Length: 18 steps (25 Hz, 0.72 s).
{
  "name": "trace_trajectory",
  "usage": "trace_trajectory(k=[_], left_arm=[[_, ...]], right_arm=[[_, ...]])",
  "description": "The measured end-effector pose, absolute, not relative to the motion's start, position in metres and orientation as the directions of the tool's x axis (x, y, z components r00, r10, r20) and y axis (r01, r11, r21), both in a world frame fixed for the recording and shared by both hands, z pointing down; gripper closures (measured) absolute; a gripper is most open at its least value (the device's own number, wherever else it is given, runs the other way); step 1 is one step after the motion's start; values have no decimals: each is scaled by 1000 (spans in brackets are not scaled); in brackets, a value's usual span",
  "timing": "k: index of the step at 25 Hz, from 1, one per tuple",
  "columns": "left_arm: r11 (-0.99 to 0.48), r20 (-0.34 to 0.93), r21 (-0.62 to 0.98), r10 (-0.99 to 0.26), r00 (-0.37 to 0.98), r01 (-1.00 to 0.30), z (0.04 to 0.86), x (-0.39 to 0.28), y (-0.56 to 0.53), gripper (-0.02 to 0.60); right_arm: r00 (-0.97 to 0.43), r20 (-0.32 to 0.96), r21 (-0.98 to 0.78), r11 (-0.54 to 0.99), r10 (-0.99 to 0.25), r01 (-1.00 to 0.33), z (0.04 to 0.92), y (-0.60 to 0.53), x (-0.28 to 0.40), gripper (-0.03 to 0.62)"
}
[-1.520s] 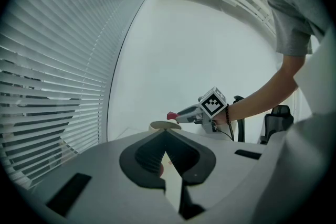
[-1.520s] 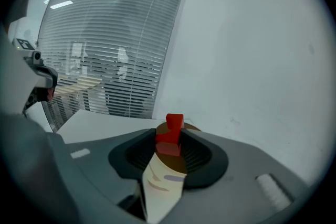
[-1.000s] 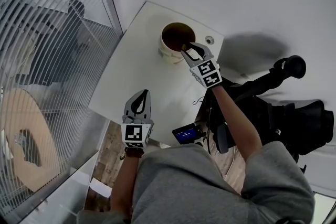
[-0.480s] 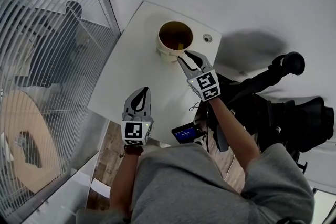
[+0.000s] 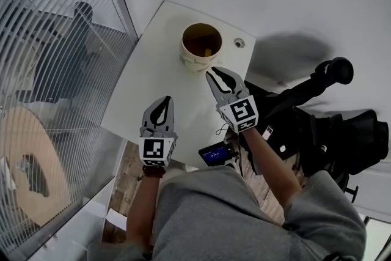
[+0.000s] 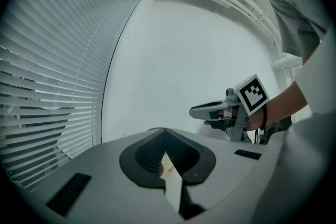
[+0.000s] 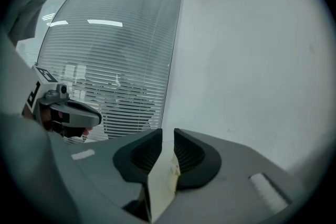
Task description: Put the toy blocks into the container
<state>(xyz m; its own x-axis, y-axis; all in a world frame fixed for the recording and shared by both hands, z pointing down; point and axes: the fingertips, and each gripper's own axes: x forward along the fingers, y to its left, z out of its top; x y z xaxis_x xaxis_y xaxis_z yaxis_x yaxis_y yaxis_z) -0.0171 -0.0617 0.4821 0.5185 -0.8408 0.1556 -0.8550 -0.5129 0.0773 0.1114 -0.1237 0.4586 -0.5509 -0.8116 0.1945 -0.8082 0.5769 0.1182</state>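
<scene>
A cream round container (image 5: 201, 46) stands at the far side of the white table (image 5: 153, 76), with a yellowish block (image 5: 211, 52) showing inside it. My right gripper (image 5: 223, 77) hovers just in front of the container, on the near side. Its jaws are closing with nothing between them, and a narrow gap still shows in the right gripper view (image 7: 167, 136). My left gripper (image 5: 161, 108) hangs over the table's near edge, shut and empty; its tips meet in the left gripper view (image 6: 165, 135). Each gripper shows in the other's view: the right gripper (image 6: 202, 114), the left gripper (image 7: 84, 114).
A small round fitting (image 5: 239, 43) sits in the tabletop right of the container. A device with a blue screen (image 5: 214, 156) lies by the table's near corner. Black tripod gear (image 5: 317, 107) stands to the right. Window blinds (image 5: 49, 40) run along the left.
My right gripper has drawn back from over the container's mouth toward me, and its jaws have narrowed. The left gripper has stayed about where it was.
</scene>
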Motion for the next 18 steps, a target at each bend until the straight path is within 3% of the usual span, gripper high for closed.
trace_trajectory(k=[18], left_arm=[[-510, 103, 56, -852, 513, -858, 468, -6, -55, 574]], right_arm=[[-456, 168, 82, 473, -874, -877, 457, -73, 124, 569]])
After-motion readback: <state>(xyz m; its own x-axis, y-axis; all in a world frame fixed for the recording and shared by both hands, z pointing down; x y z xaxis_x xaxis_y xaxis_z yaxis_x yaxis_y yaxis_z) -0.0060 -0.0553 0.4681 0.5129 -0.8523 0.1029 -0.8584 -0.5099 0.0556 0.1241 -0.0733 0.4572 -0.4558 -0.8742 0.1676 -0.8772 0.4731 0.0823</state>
